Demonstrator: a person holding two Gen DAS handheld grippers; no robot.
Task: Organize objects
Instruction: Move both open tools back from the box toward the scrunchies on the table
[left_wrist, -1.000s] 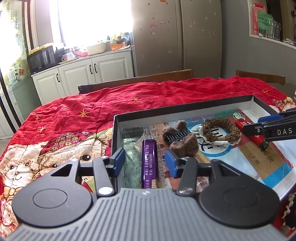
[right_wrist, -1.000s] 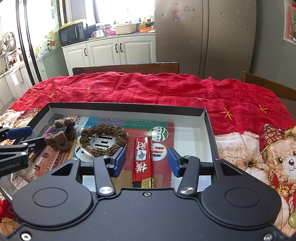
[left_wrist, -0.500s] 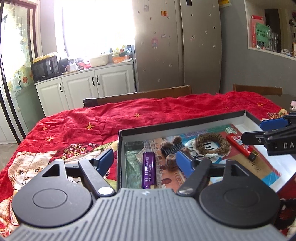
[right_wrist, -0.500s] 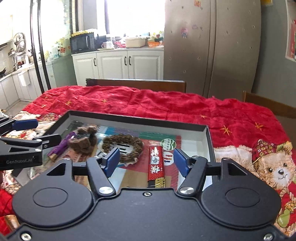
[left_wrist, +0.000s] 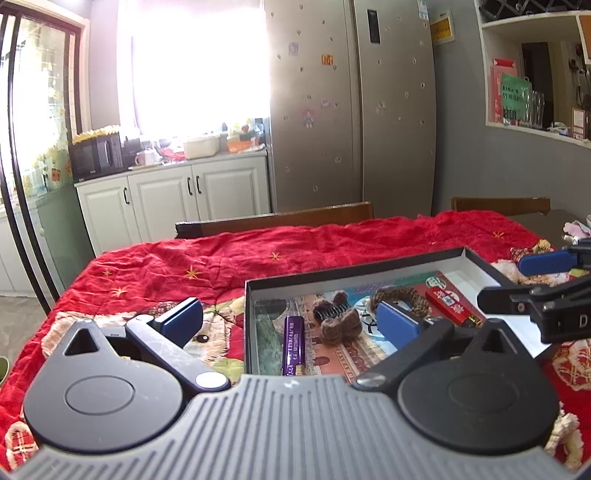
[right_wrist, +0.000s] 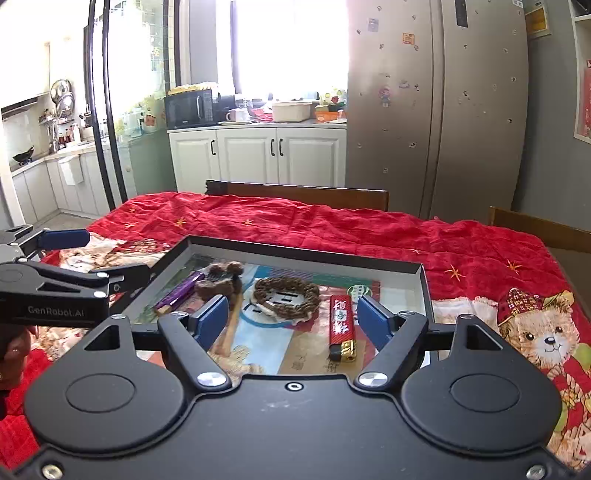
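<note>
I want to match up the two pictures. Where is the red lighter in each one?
Left wrist view: the red lighter lies toward the right end of the black box, just left of the right gripper.
Right wrist view: the red lighter lies low in the middle, between that gripper's open blue pads.
Shared landmark: the brown braided bracelet, just left of the lighter in both.

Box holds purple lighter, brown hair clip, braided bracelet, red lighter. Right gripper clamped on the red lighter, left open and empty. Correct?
Not quite. The right gripper is open; its jaws have just been opening and the red lighter lies loose in the box, as the right wrist view shows. The rest holds: purple lighter, hair clip, bracelet, left gripper open and empty.
</note>
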